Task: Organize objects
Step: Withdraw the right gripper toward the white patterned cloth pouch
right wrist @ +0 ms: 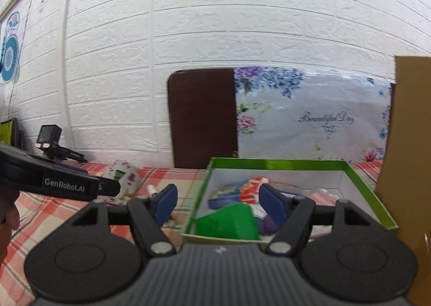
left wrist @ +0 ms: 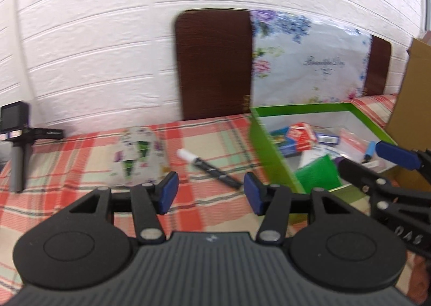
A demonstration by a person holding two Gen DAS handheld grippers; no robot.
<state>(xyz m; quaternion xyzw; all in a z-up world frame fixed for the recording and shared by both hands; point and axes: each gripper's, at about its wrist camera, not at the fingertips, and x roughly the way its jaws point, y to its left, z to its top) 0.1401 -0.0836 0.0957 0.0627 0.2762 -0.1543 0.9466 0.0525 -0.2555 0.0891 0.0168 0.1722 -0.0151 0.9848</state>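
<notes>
A green-rimmed box [left wrist: 266, 149] [right wrist: 274, 164] on the plaid cloth holds card packs [left wrist: 299, 136] [right wrist: 237, 192], a green packet [left wrist: 319, 171] [right wrist: 229, 221] and other small items. A black marker with a white cap [left wrist: 208, 167] lies on the cloth left of the box; only its cap [right wrist: 152, 189] shows in the right wrist view. A floral pouch [left wrist: 138, 153] [right wrist: 122, 176] lies further left. My left gripper [left wrist: 210, 195] is open and empty, just in front of the marker. My right gripper [right wrist: 218, 203] is open and empty over the box's near-left corner; it also shows in the left wrist view [left wrist: 377, 160].
A small camera on a stand [left wrist: 17, 141] [right wrist: 51, 141] stands at the far left. A brown cardboard box [left wrist: 412, 101] [right wrist: 406, 171] stands right of the green box. A dark board [left wrist: 215, 63] and a floral bag [left wrist: 309, 60] lean on the white brick wall behind.
</notes>
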